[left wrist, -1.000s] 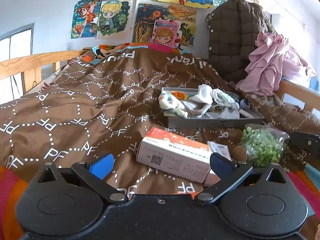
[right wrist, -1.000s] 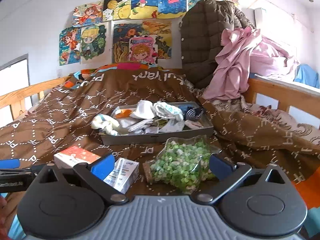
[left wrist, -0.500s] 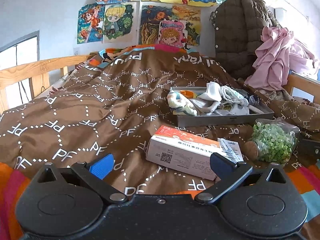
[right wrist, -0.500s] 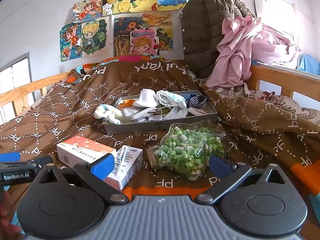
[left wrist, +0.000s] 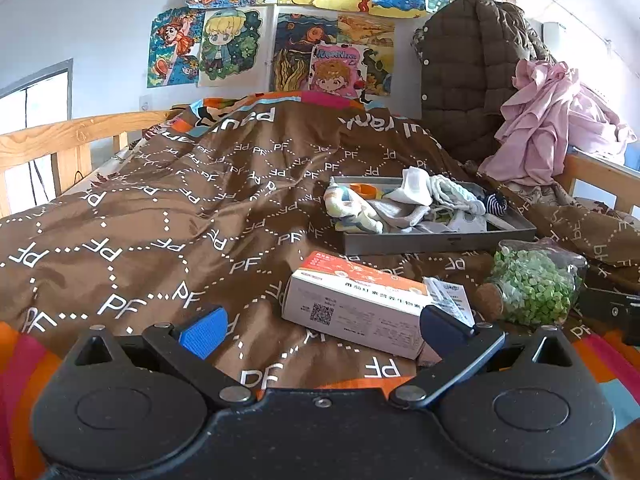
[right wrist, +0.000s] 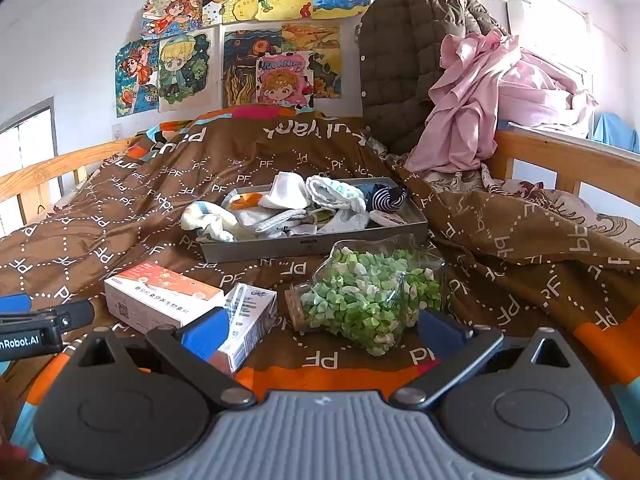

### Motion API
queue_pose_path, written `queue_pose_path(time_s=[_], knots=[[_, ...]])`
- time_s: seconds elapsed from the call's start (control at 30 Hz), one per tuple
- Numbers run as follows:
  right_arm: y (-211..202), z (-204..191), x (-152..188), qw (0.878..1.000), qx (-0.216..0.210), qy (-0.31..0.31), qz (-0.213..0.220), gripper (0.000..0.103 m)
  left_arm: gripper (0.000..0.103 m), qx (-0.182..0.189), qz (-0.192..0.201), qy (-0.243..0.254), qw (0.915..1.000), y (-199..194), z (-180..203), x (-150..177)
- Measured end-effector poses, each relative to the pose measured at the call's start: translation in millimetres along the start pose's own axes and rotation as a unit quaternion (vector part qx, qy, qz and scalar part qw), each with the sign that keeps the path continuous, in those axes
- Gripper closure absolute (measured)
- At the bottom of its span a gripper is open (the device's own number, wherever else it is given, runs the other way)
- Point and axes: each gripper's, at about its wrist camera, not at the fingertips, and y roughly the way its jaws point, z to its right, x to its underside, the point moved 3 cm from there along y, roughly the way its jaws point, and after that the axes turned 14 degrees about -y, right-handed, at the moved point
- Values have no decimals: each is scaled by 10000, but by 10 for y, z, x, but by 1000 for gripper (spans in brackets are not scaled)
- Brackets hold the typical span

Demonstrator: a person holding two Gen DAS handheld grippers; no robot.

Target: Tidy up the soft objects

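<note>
A grey tray (left wrist: 440,240) (right wrist: 316,245) sits on the brown bedspread, heaped with socks: white ones (right wrist: 286,194), a pale patterned one (left wrist: 352,210) hanging over its left rim, a navy striped one (right wrist: 386,200). In front of it lie an orange-white carton (left wrist: 356,302) (right wrist: 160,294), a small white box (right wrist: 250,320) and a corked glass bottle of green bits (left wrist: 532,282) (right wrist: 368,296). My left gripper (left wrist: 322,326) is open, low over the bedspread just short of the carton. My right gripper (right wrist: 324,328) is open, close in front of the bottle. Nothing is between either pair of fingers.
Wooden bed rails (left wrist: 60,140) (right wrist: 560,156) run along both sides. A brown quilted jacket (right wrist: 404,60) and pink clothes (right wrist: 480,100) hang at the back right. Drawings (right wrist: 240,40) cover the wall. The left gripper's body (right wrist: 36,328) shows at the right view's left edge.
Both views have shifted: the tray, boxes and bottle now sit a little farther off and more centred, so both grippers have drawn back slightly. Both stay open.
</note>
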Motion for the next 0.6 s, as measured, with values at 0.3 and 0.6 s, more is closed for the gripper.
queue_pose_path(time_s=[0.3, 0.6], knots=[[25, -46, 69, 9999, -18, -47, -133, 0, 1, 154, -211, 115, 9996, 9, -5, 107], [84, -54, 131, 9994, -73, 39, -347, 0, 1, -24, -398, 236, 9989, 54, -22, 189]])
